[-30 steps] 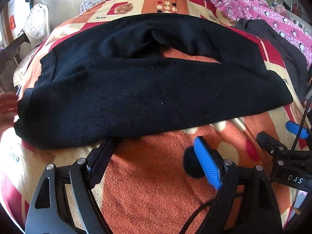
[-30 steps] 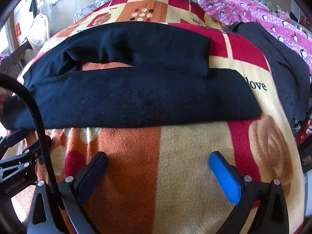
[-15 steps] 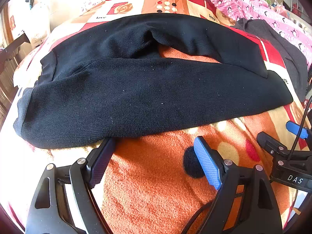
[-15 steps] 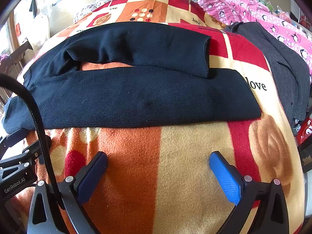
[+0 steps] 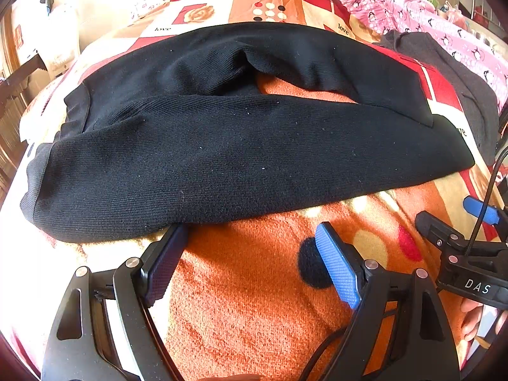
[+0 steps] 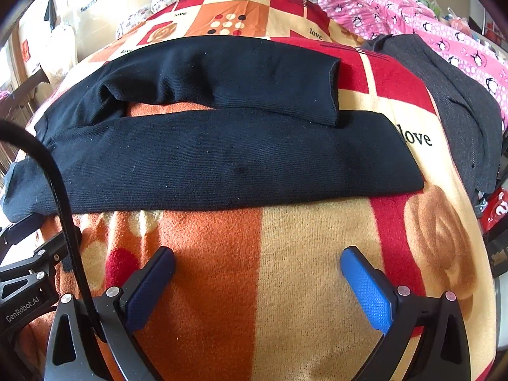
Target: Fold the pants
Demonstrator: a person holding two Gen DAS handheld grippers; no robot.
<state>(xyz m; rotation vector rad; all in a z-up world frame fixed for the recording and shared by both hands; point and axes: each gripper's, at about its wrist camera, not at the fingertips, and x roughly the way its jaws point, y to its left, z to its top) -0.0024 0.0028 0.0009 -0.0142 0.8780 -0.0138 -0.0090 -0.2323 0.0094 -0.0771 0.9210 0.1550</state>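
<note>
Pants (image 5: 241, 158) lengthwise left-right (waist left) | blanket (image 6: 285, 270) | both jaws wide apart, empty

Left wrist view: low over bed, facing forward, close to black pants (image 5: 241, 158) | Right wrist view: same facing, slightly further right | Shared: pants, patterned blanket (image 6: 311, 254), pink bedding (image 6: 444, 38)
</note>
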